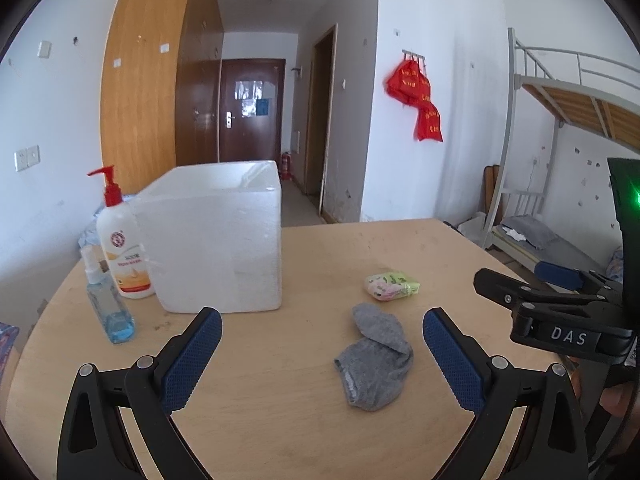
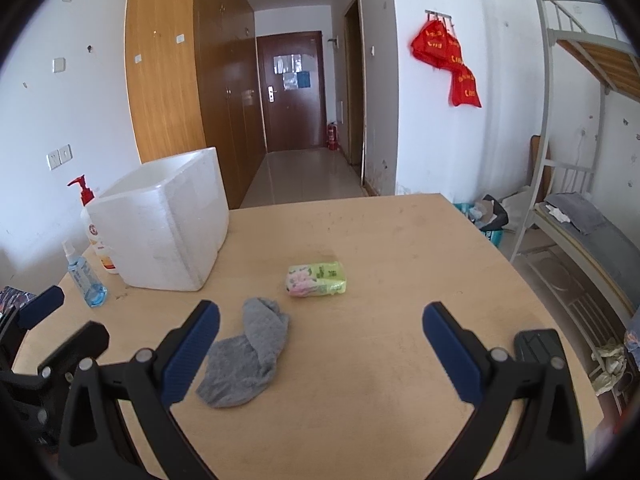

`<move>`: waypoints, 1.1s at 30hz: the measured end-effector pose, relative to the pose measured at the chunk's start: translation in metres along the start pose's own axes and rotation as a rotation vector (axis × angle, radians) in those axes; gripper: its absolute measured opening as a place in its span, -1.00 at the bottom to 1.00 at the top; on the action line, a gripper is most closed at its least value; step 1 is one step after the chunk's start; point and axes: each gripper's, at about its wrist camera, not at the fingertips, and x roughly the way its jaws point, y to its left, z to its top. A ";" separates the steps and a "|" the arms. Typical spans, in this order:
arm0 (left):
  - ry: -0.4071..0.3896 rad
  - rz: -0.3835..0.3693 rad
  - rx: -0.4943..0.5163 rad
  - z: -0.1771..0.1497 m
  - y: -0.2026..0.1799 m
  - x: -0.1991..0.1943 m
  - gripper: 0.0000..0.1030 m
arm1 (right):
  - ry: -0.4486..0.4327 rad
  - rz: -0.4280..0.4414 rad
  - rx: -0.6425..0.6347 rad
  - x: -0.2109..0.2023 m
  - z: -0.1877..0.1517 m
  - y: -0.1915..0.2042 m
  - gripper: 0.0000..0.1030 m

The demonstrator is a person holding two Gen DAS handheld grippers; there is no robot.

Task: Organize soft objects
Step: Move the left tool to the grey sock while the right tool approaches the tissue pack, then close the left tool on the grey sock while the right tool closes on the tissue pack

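Observation:
A crumpled grey sock (image 1: 376, 360) (image 2: 248, 354) lies on the wooden table (image 1: 320, 256) (image 2: 380, 248). Just beyond it rests a green and pink tissue pack (image 1: 392, 286) (image 2: 317, 279). An open white foam box (image 1: 216, 236) (image 2: 168, 232) stands at the table's left. My left gripper (image 1: 322, 330) hangs open above the near table, the sock between its blue pads and closer to the right one. My right gripper (image 2: 320, 326) is open too, the sock beside its left pad. Each gripper shows at the edge of the other's view.
A white pump bottle with a red top (image 1: 122, 248) (image 2: 94, 232) and a small blue spray bottle (image 1: 108, 304) (image 2: 84, 276) stand left of the box. A metal bunk bed (image 2: 580, 208) is at the right, and a corridor runs to a dark door (image 2: 290, 92).

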 end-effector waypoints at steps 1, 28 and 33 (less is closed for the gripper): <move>0.006 -0.004 -0.002 0.000 -0.001 0.004 0.95 | 0.002 -0.002 -0.003 0.002 0.001 -0.001 0.99; 0.323 -0.049 0.015 -0.022 -0.023 0.127 0.94 | 0.200 0.068 -0.051 0.118 0.017 -0.024 0.99; 0.357 -0.069 0.036 -0.027 -0.035 0.137 0.86 | 0.231 0.073 -0.060 0.134 0.015 -0.027 0.99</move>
